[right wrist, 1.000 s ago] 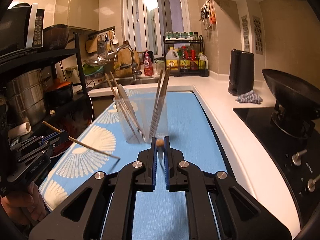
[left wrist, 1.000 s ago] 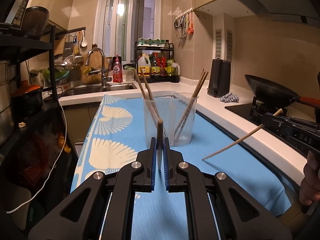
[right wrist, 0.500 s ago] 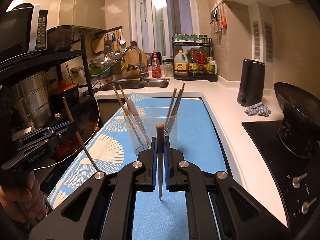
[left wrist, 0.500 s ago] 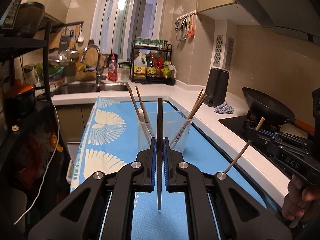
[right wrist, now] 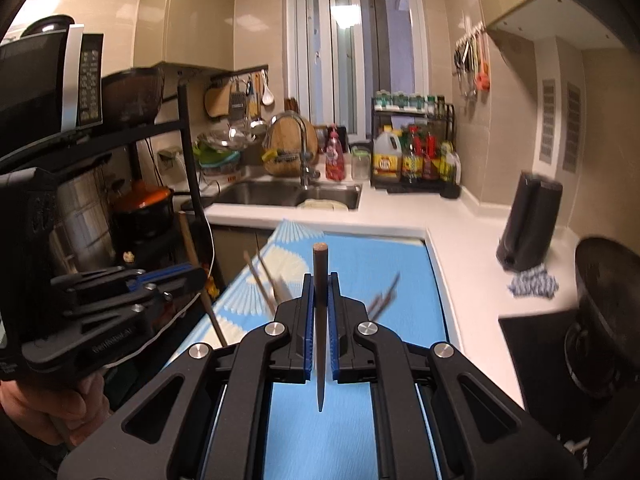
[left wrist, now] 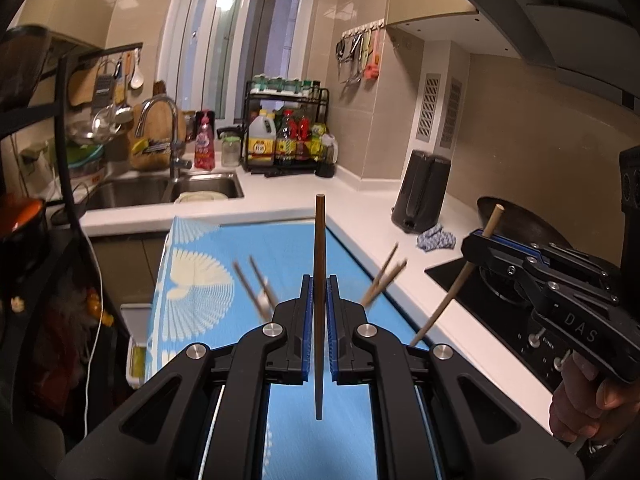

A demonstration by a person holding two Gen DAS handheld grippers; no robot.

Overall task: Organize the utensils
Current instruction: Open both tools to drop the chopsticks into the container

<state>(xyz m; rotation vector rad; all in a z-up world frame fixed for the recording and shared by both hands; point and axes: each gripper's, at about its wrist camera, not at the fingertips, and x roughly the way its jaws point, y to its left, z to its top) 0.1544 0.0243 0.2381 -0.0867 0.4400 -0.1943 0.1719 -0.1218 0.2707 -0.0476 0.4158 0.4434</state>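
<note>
Left gripper: clamped on upright dark chopstick.
Right gripper: clamped on upright brown chopstick.
Standing chopsticks: below, 11 o'clock of left jaws.

Blue cloth on white counter w/ sink, faucet, black kettle, wok.

Beige tiled walls are seen around a white L-shaped counter. A tall window is set above the steel sink. A black shelf rack is placed at the left.
</note>
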